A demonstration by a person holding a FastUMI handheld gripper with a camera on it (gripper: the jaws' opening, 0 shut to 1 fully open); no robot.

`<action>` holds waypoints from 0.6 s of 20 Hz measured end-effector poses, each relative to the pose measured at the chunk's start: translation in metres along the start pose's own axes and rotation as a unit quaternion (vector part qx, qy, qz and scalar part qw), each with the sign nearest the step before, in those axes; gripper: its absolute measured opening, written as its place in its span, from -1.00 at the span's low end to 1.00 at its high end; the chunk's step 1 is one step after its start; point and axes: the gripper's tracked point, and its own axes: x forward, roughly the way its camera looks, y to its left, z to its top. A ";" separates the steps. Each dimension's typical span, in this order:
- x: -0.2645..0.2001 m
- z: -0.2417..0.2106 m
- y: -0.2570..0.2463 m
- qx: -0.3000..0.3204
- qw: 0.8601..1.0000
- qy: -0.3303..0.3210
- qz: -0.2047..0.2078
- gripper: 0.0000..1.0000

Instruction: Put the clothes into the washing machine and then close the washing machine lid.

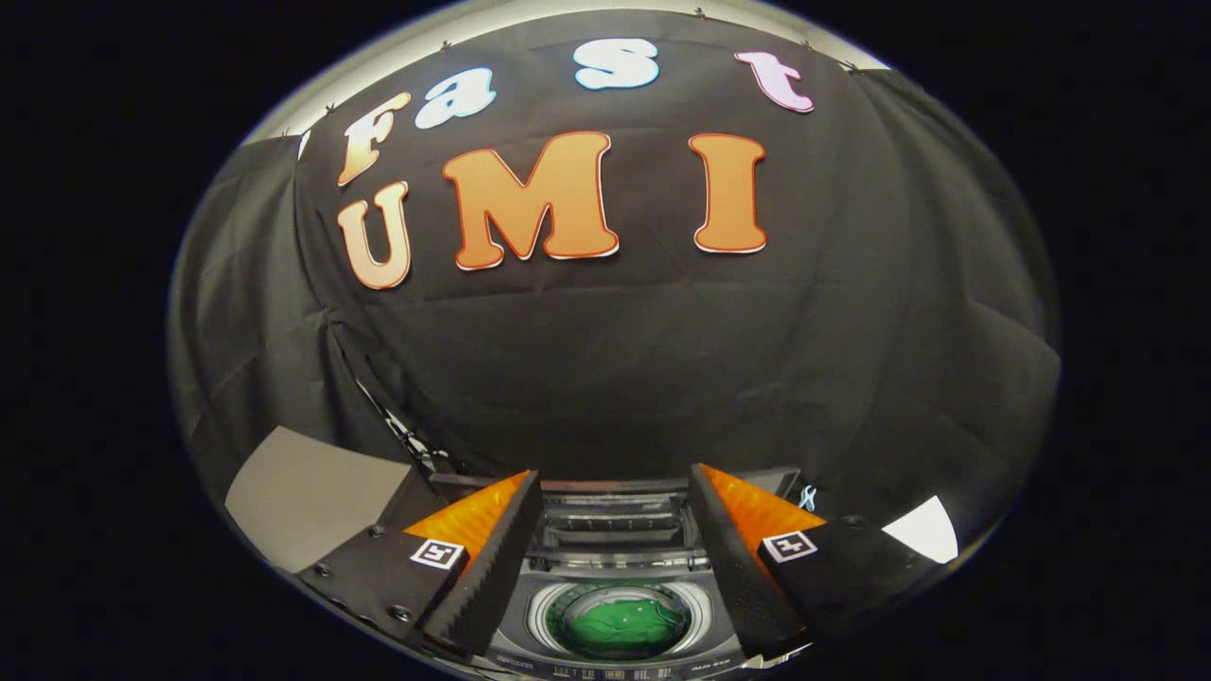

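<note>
A small grey top-loading washing machine [615, 558] stands below and just ahead of my gripper [615, 487], seen between the two fingers. Its lid [613, 515] is folded up and back at the far side of the round drum opening. Green clothes [620, 624] lie inside the drum, low in the tub. My gripper is open, its fingers [497, 549] wide apart on either side of the machine, holding nothing and touching nothing.
The booth's black cloth wall rises right behind the machine. A grey surface [307, 492] lies to the left of the fingers, and a white patch [925, 530] sits beyond the right finger. A thin rod [397, 426] leans along the cloth at the left.
</note>
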 end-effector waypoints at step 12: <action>0.099 -0.030 0.002 -0.024 0.999 0.041 0.005 0.99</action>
